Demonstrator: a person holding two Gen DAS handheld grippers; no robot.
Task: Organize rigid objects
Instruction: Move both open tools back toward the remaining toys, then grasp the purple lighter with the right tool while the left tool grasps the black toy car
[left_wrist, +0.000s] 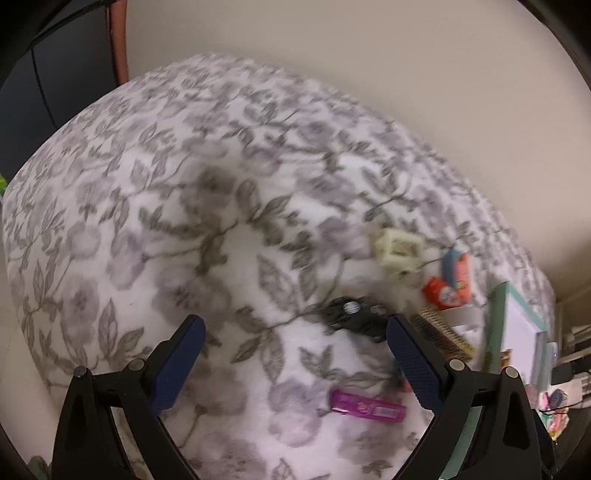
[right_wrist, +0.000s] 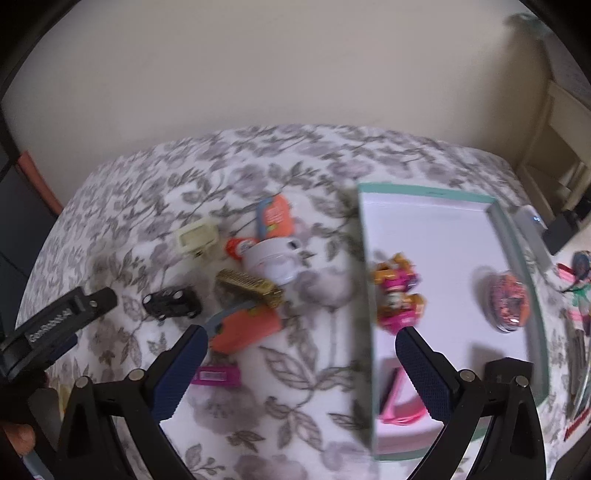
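Small items lie scattered on a floral blanket (right_wrist: 155, 192). In the right wrist view: a black toy car (right_wrist: 173, 302), a gold harmonica (right_wrist: 249, 288), a cream plastic piece (right_wrist: 196, 238), a white round case (right_wrist: 273, 264), an orange pack (right_wrist: 245, 328) and a magenta stick (right_wrist: 216, 376). A teal-rimmed white box (right_wrist: 443, 236) at the right holds a pink toy figure (right_wrist: 397, 295), a glittery round object (right_wrist: 508, 301) and a pink item (right_wrist: 397, 398). My right gripper (right_wrist: 301, 343) is open above the box's left wall. My left gripper (left_wrist: 295, 334) is open over the blanket, near the black car (left_wrist: 354, 317) and magenta stick (left_wrist: 367, 408).
A plain wall (right_wrist: 258, 74) runs behind the bed. Clutter and a shelf (right_wrist: 561, 147) sit to the right of the box. The left gripper's body (right_wrist: 55, 325) shows at the left of the right wrist view. The blanket (left_wrist: 147, 184) stretches left of the items.
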